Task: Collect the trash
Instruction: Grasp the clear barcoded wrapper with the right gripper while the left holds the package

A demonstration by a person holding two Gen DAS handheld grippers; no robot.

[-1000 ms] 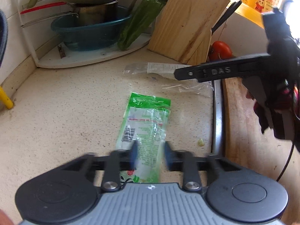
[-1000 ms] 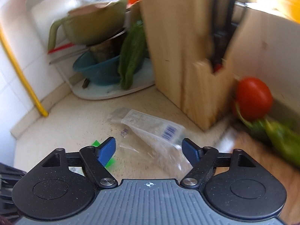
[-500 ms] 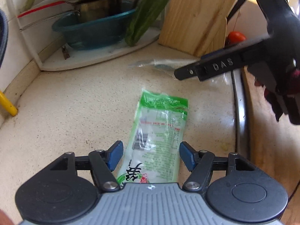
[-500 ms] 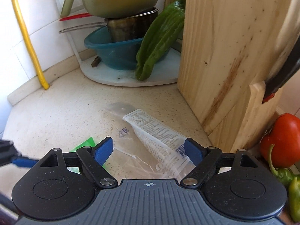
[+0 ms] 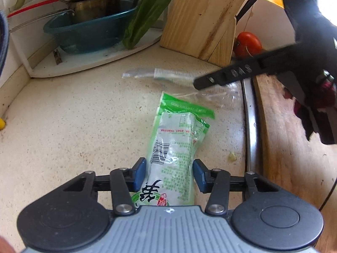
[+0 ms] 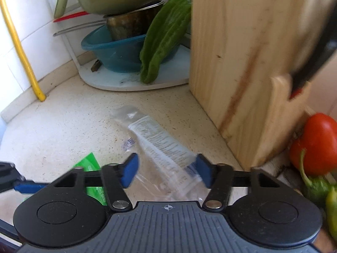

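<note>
1. On a speckled beige stone surface [image 5: 73, 116], the left gripper [image 5: 169, 174] straddles a green-and-white printed plastic food wrapper [image 5: 177, 143] lying flat; its blue-padded jaws are about half open and closing, the wrapper's lower body between them, pads at its edges, not yet visibly pinching.
2. The right gripper [image 6: 166, 171] is poised over a clear crinkled plastic bag with a white printed label [image 6: 160, 143], which lies just in front of a pale wooden knife block [image 6: 252, 63]; its jaws are likewise closing, with the bag's near end between them and no firm squeeze visible yet.
3. To do this well, in my judgement, each pair of jaws should press down to the surface before finishing the close, since thin film tends to slide flat under the pads.
4. Gathering the film into a bunched fold likely gives a surer hold than nipping one edge.
5. The right-hand lift should probably come back toward the person, clear of the knife block and the red tomato [image 6: 318, 143] beside it.
6. The two wrappers lie near each other, the clear bag's edge close to the green one's top, so lifting one might drag the other.
</note>
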